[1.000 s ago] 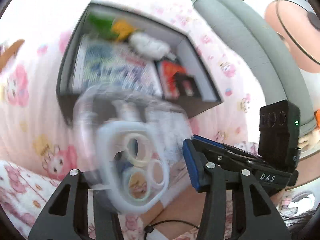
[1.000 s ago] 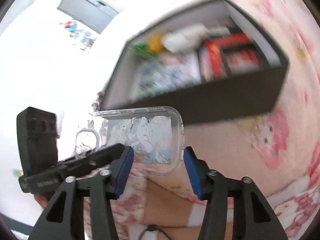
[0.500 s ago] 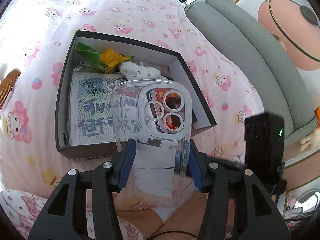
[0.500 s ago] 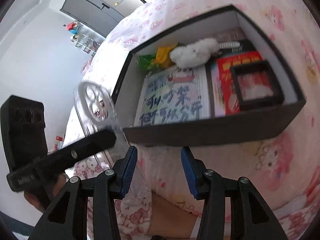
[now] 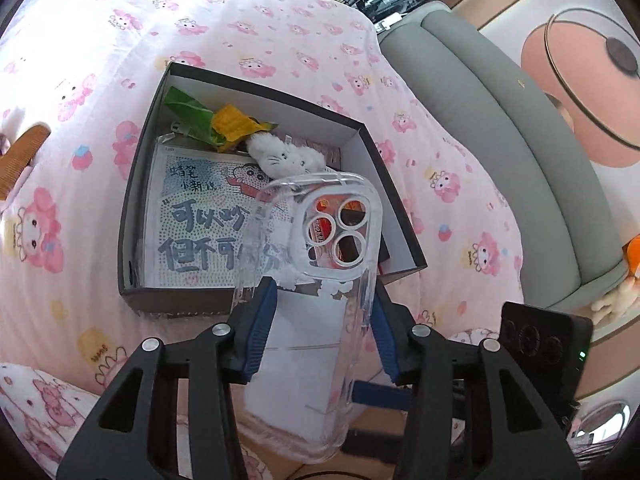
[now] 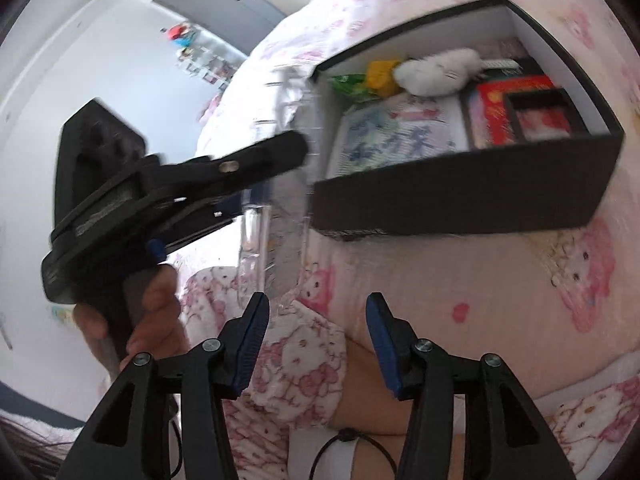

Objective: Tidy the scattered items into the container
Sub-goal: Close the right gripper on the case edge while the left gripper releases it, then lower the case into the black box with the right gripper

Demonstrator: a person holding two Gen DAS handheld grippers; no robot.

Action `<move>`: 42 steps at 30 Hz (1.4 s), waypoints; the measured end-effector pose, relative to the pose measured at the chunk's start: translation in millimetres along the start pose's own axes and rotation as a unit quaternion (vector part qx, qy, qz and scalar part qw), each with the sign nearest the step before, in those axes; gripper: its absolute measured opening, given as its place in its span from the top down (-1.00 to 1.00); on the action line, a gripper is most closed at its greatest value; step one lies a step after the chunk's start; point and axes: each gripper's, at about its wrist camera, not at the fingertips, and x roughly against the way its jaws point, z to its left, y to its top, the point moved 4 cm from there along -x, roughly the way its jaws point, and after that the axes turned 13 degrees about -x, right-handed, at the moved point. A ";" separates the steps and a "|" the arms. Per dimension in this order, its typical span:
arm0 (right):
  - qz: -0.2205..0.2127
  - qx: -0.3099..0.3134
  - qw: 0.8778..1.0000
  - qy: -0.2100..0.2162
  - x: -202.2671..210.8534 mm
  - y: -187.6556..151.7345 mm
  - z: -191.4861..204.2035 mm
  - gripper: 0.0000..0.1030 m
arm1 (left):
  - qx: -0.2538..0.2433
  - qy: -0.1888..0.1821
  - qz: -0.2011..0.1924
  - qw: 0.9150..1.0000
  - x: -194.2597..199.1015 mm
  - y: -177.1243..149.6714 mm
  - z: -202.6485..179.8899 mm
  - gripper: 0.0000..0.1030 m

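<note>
A clear phone case with a camera cutout hangs above the near edge of the black box, upright and tilted. My left gripper is closing on it, its blue pads pressing the case's two long sides. In the right wrist view the case shows blurred beside the box's left corner, under a left finger. My right gripper is opening, with nothing between its jaws, low over the pink bedspread. The box holds a cartoon-print sheet, a white plush, a green and yellow wrapper and a red item.
The box sits on a pink cartoon bedspread. A wooden comb lies at the far left. A grey padded headboard runs along the right. A hand grips the left gripper's handle. The right gripper's body is at lower right.
A second ago my right gripper held the case; now the left gripper holds it and the right is empty and drawn back. The case has risen over the box's near edge.
</note>
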 end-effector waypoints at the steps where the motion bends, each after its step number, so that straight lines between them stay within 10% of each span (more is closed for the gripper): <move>1: 0.002 0.002 1.000 0.005 0.4 -0.9 4.9 0.10 | 0.001 -0.002 -0.001 1.000 1.4 -0.4 0.8 0.11; 12: -0.023 0.037 0.998 -0.055 -13.1 9.3 21.0 -0.05 | 0.043 -0.028 -0.016 0.999 5.9 -13.2 10.1 0.11; 14: -0.018 0.013 0.996 -0.084 -24.5 14.5 9.5 0.51 | 0.047 -0.034 -0.015 0.998 5.8 -13.9 11.8 0.13; 20: -0.048 0.042 0.995 -0.072 -7.7 26.9 29.3 0.84 | 0.021 -0.064 -0.026 0.997 10.3 7.7 -3.6 0.49; 33: -0.082 0.089 0.989 -0.086 7.5 104.1 46.5 0.84 | 0.032 -0.052 -0.042 0.997 -4.2 48.3 16.8 0.46; 42: -0.069 0.266 0.945 -0.179 -35.1 129.7 68.3 0.84 | 0.040 0.015 -0.030 0.999 -4.9 62.0 55.4 0.46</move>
